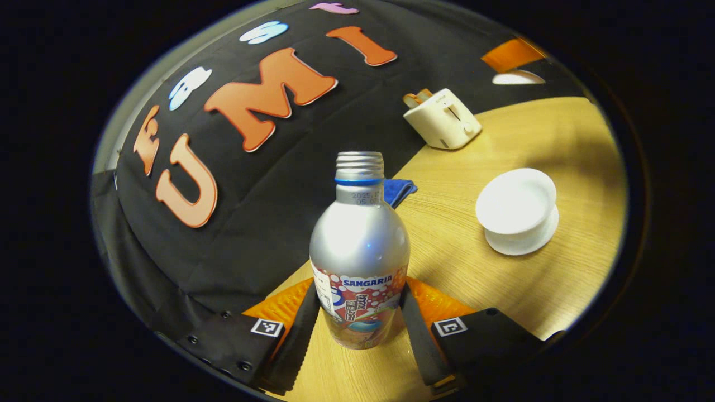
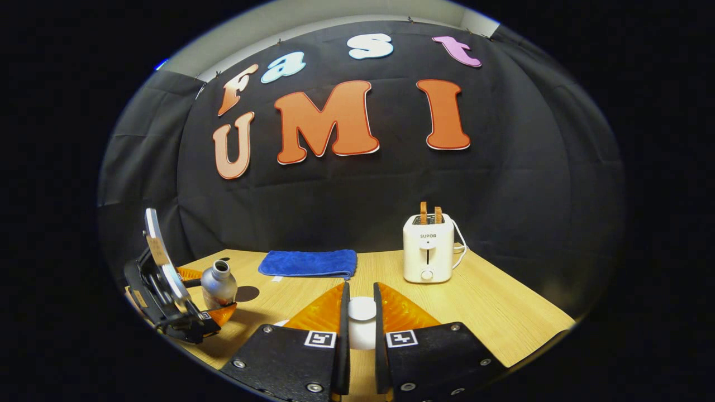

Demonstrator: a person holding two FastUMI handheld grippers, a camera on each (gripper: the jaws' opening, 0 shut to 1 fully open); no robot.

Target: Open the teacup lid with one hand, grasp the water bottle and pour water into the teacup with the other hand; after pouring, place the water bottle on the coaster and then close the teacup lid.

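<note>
Wooden table (image 2: 491,301), toaster (image 2: 428,248) and blue towel (image 2: 308,263) at the back. Your left gripper (image 1: 360,318) has the water bottle (image 1: 359,262) pinched low on the label, upright and cap off — keep the squeeze firm and lift straight before tilting. Your right gripper (image 2: 361,329), held level, is nearly closed around the teacup lid's knob (image 2: 362,308) — can't tell if it's actually pressing. Teacup (image 1: 518,210) sits to the bottle's right.

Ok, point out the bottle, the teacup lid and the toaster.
bottle (image 1: 359,245): left gripper view, silver shoulder.
teacup lid (image 1: 516,200): left gripper view, top face.
toaster (image 2: 428,248): right gripper view, front panel.
</note>
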